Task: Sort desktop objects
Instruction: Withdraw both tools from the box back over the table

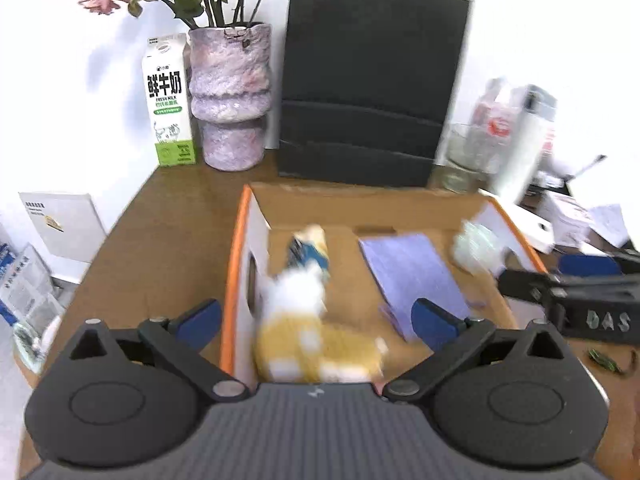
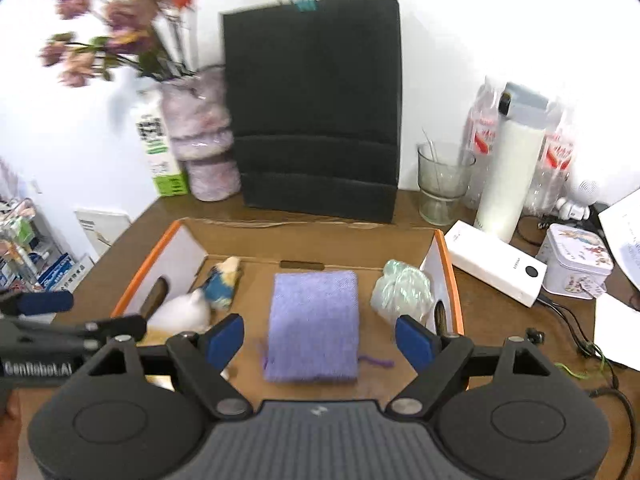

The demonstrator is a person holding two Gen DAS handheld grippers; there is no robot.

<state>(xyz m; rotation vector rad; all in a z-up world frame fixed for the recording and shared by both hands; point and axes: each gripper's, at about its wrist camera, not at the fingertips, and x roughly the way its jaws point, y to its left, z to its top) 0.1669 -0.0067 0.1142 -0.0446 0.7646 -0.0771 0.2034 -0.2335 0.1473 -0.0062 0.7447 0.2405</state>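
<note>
An open cardboard box [image 1: 240, 240] with orange edges sits on the brown desk; it also shows in the right wrist view [image 2: 444, 248]. Inside lie a yellow-and-white plush toy [image 1: 312, 332], a small blue-and-yellow plush [image 1: 314, 250], a folded purple cloth [image 2: 314, 320] and a pale green bundle [image 2: 402, 288]. My left gripper [image 1: 318, 320] is open, its fingers either side of the yellow-and-white plush, which is blurred. My right gripper [image 2: 320, 340] is open above the near end of the purple cloth [image 1: 416, 276], holding nothing.
A black paper bag [image 2: 316, 112], a fuzzy purple vase [image 1: 230, 96] with flowers and a milk carton [image 1: 168, 104] stand behind the box. A glass cup [image 2: 440, 180], white bottle [image 2: 508, 168], white power bank [image 2: 496, 268], tin [image 2: 574, 260] and cables lie to the right.
</note>
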